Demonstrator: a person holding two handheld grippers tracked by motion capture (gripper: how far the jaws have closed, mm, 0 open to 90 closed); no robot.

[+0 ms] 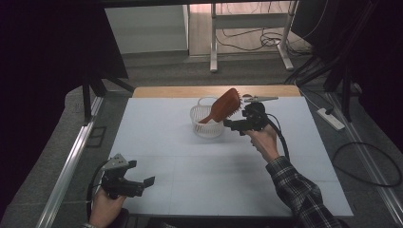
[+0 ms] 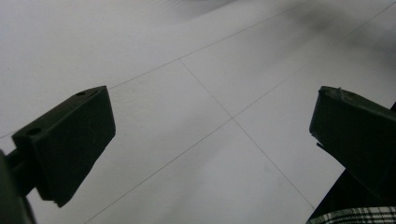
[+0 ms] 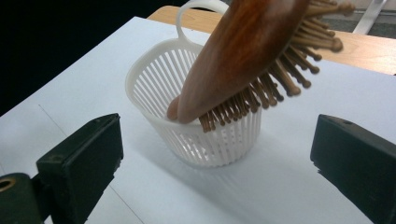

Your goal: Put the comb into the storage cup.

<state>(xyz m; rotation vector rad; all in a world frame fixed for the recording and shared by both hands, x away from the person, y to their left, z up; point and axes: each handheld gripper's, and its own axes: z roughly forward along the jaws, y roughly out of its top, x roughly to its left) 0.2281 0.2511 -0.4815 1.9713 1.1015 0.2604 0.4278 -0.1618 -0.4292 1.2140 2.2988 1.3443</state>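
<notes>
Just ahead of our right gripper (image 1: 234,124), whose jaws stand spread and hold nothing, a wooden hairbrush (image 3: 243,51) leans handle-down in the white slatted basket (image 3: 154,84). Our left gripper (image 1: 142,183), also spread, hovers over bare table (image 2: 196,140).

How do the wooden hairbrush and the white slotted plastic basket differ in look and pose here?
The wooden hairbrush is reddish-brown and solid-backed with wooden bristle pins; the white slotted plastic basket is pale and see-through between its ribs. The hairbrush leans tilted, handle end down inside the basket; the basket stands upright on the white table. The hairbrush is long and paddle-shaped; the basket is round with a loop handle. Neither sits between the right gripper's open jaws.
</notes>
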